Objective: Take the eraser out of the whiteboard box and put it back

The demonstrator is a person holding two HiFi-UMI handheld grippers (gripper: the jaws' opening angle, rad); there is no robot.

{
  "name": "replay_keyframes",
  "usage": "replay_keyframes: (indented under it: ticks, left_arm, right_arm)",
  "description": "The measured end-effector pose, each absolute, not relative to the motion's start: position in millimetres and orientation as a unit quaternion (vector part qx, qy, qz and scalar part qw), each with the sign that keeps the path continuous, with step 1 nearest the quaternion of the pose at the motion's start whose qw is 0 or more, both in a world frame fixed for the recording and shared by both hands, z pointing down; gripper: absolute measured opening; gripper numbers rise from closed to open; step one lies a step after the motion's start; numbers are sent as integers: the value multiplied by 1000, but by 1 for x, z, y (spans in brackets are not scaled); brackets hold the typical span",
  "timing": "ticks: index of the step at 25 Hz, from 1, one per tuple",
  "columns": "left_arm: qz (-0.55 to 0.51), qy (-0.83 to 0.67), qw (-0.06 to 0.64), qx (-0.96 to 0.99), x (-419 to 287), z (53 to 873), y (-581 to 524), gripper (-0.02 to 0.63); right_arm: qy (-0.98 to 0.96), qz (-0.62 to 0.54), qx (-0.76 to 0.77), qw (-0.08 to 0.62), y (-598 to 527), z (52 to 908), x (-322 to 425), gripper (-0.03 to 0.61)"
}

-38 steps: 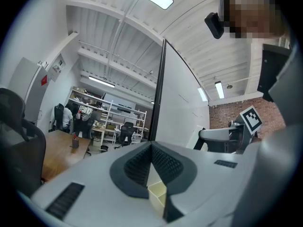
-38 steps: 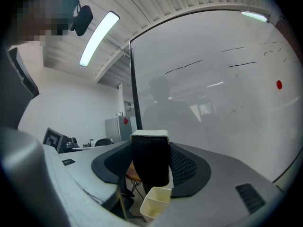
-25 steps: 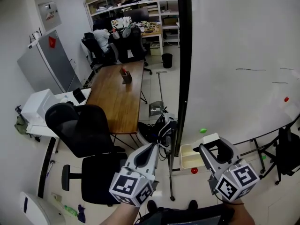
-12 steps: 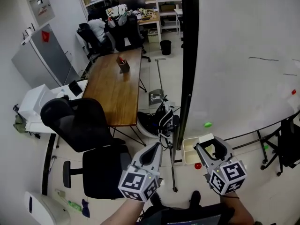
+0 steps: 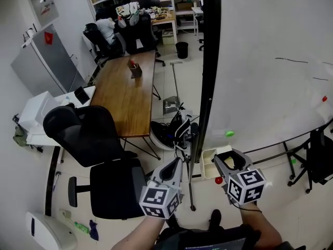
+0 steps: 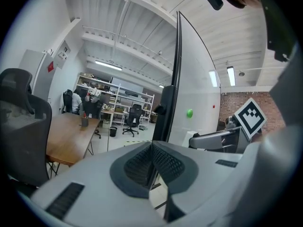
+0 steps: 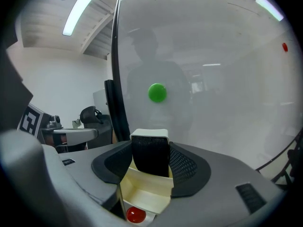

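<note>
The eraser (image 7: pixel 149 154), black felt under a white top, stands upright between the pads of my right gripper (image 7: pixel 150 143), which is shut on it. Just below and behind it is the cream whiteboard box (image 7: pixel 144 195), mounted low on the whiteboard (image 5: pixel 270 61). In the head view the right gripper (image 5: pixel 232 161) holds the eraser (image 5: pixel 240 162) by the box (image 5: pixel 207 166). My left gripper (image 5: pixel 175 166) hangs to its left with nothing in it, its pads pressed together (image 6: pixel 151 161).
A red magnet (image 7: pixel 136 215) sits under the box and a green magnet (image 7: pixel 157 92) on the board above. The board's dark frame post (image 5: pixel 208 72) rises between the grippers. Black office chairs (image 5: pixel 86 134) and a wooden table (image 5: pixel 127 95) stand to the left.
Both grippers have sunk lower and come closer to the box. The eraser stays in the right gripper; the left stays shut.
</note>
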State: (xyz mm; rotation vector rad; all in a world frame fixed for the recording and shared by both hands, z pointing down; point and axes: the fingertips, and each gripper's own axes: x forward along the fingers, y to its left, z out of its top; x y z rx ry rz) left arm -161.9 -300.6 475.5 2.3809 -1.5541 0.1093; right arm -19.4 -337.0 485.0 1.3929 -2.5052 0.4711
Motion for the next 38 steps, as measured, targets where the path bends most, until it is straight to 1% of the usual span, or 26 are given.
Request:
replay_keyframes:
  ticks: [8,15,25,32,38]
  left_arm:
    - [49,-548,153,821,-167,483,-292,37]
    - [60,-542,147,825,-154,482,-291,37]
    - [43,-521,168,836,-135,478,-286,37]
    - [51,-513,163,841,-125,478,-287,37]
    - [52,-509,162,844,-120,476,-288,37]
  right_arm:
    - [-847,209,461,162,-326,495,-29,261]
    - [-839,241,439,214,-320,500,-34,261]
    - [-825,284,401,278,-318,512,-41,261]
    - [-812,301,391,312,-317,525,-38,261]
    - [-800,341,379,317,-315,527,-37,261]
